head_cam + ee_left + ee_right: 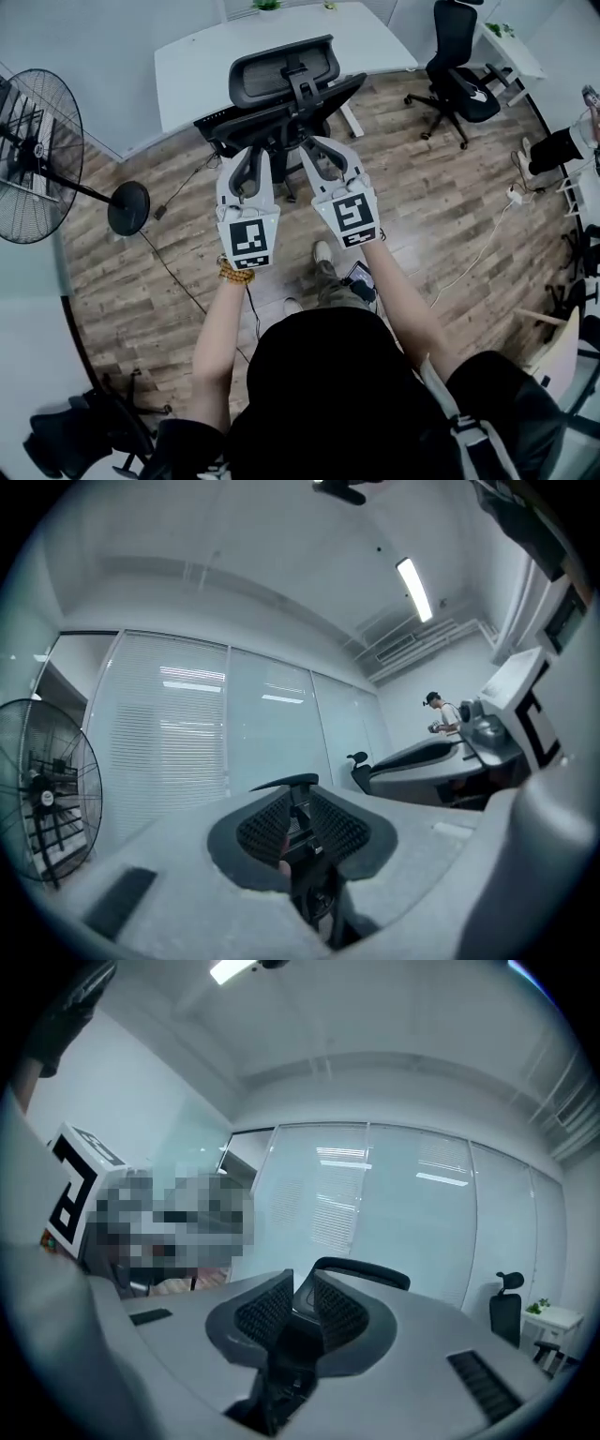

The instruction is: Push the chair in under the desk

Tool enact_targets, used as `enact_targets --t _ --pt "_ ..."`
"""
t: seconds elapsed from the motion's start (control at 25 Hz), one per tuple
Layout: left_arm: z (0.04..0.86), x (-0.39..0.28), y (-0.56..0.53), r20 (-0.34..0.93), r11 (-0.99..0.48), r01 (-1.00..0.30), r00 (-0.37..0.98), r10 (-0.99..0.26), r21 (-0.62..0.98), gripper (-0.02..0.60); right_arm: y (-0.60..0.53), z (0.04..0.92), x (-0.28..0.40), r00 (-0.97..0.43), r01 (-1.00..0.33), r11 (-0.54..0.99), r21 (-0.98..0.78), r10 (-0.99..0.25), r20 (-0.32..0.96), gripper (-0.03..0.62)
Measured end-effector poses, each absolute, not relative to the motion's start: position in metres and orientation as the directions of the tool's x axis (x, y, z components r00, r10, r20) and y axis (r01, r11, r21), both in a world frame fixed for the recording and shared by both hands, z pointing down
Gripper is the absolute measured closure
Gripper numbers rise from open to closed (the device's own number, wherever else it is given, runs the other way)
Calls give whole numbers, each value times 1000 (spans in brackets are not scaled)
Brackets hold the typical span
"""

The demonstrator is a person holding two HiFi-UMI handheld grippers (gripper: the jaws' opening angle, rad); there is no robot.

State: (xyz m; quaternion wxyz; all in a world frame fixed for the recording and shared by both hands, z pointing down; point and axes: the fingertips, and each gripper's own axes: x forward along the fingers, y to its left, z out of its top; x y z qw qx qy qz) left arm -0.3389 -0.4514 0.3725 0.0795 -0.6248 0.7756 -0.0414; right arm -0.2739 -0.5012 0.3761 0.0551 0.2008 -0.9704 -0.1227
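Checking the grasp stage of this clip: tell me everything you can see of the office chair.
The chair is a black office chair with a curved headrest above a backrest on a dark frame. It stands on the wood floor, its front toward the white desk. The left gripper and right gripper each clamp its back frame, side by side. Its base is mostly hidden.

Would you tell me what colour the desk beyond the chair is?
The desk is white; the head view shows it best.

Office, mesh swivel chair at white desk, further desk chairs, blind-covered glass partitions, ceiling strip light.
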Motion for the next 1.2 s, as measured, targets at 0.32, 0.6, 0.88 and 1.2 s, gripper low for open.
enact_targets --t 0.32,0.6,0.88,1.2 --pt "393 -313 -414 -62 233 -968 -228 -972 -95 576 -454 401 -243 -889 -441 885 146 -453 59 540" --pt "405 -292 -403 -39 209 -972 -206 -978 -105 578 -438 426 -223 -872 -475 877 65 -480 100 562" --pt "415 -286 -398 -19 189 -975 -188 -982 -113 578 -430 445 -218 -875 -453 889 67 -458 159 594" --pt "422 -294 -413 6 189 -976 -191 -982 -105 578 -447 451 -223 -877 -434 899 60 -437 199 594"
